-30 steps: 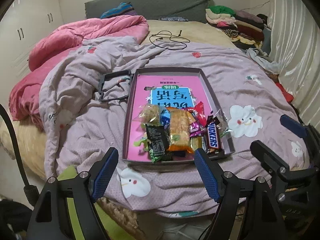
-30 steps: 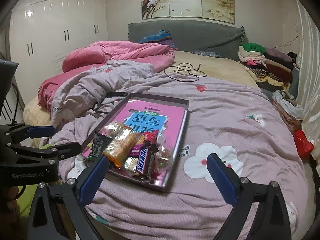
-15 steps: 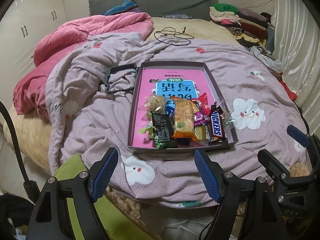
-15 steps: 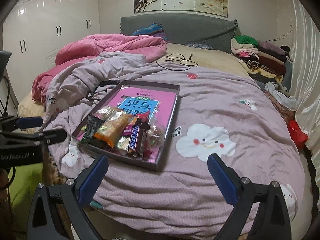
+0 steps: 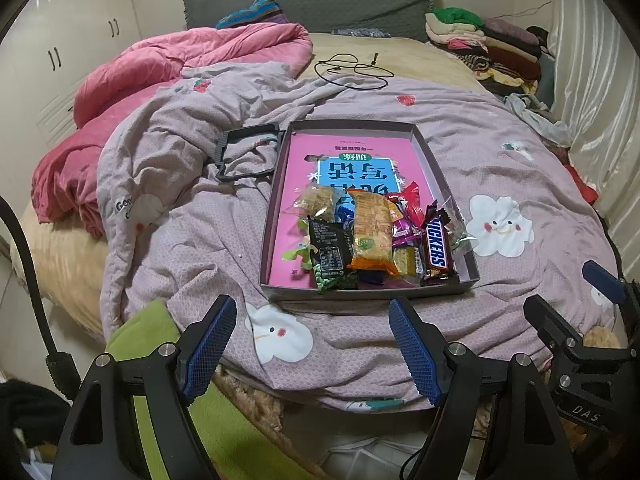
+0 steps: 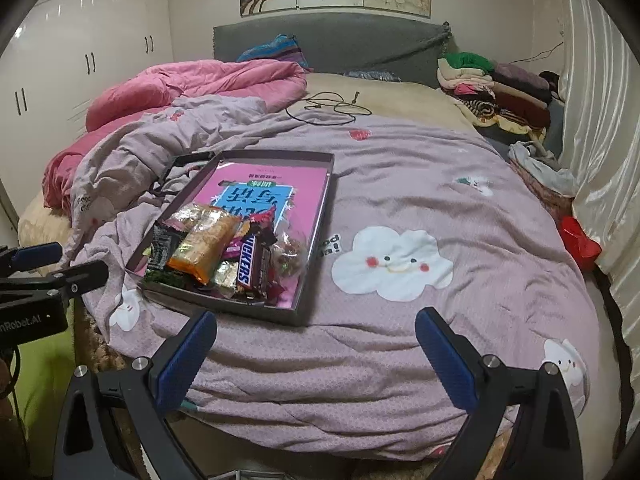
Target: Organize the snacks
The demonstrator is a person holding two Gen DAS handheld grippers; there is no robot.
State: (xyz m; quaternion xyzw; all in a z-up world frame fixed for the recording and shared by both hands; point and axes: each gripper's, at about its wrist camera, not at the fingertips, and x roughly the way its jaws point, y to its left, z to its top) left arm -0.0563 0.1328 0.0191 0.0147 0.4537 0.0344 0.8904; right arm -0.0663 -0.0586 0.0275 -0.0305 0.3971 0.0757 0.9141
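Lilac quilt (image 5: 192, 240) covers the bed; shallow tray (image 5: 424, 152) sits on it, snacks heaped at its near end. From the left wrist view: orange pack (image 5: 372, 236) on top at 12 o'clock, black pack (image 5: 330, 246) beside it at 11, Snickers (image 5: 438, 246) toward 1. Small wrappers underneath, kinds hard to tell. Left gripper (image 5: 310, 346) hangs short of the tray, jaws spread wide, empty. Right gripper (image 6: 316, 354) likewise spread and empty, tray off at its 11 o'clock. Risks: soft bedding lets the tray tip under a downward push; overlapped packs may drag neighbours out; slick wrappers could slip from the pads.
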